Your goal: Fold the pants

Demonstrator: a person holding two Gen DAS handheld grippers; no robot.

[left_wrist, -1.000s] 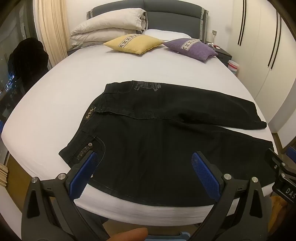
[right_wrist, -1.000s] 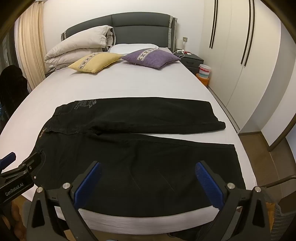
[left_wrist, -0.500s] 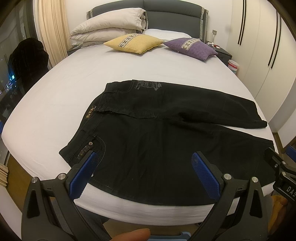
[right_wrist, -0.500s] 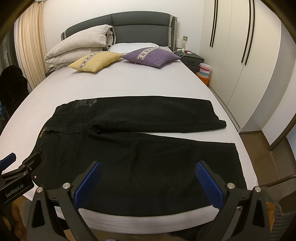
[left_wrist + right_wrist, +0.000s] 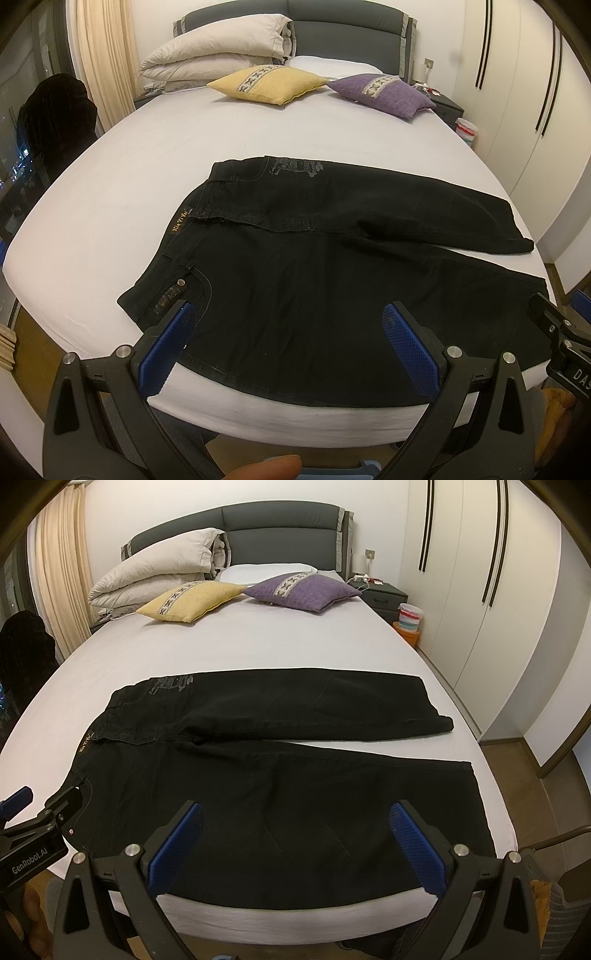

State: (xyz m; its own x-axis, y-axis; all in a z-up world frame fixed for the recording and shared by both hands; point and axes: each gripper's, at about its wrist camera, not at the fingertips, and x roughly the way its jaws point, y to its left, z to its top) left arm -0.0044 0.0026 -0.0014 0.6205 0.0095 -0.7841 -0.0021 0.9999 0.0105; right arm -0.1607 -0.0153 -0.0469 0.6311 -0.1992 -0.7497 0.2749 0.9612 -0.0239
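Black pants (image 5: 314, 266) lie spread flat across the near end of the white bed (image 5: 147, 177), waistband at the left, both legs running to the right. They also show in the right wrist view (image 5: 280, 775). My left gripper (image 5: 288, 332) is open and empty, hovering over the near edge by the waist pocket. My right gripper (image 5: 295, 830) is open and empty, over the near leg's lower edge. Each gripper's side shows in the other's view.
A yellow cushion (image 5: 188, 600), a purple cushion (image 5: 303, 590) and a folded duvet (image 5: 159, 568) sit at the headboard. A nightstand (image 5: 380, 592) and stacked tubs (image 5: 408, 622) stand at the right by white wardrobes (image 5: 480, 590). A dark chair (image 5: 55, 122) is at left.
Both grippers have risen or tilted slightly, so the bed sits a little lower in view. The pants have not moved.
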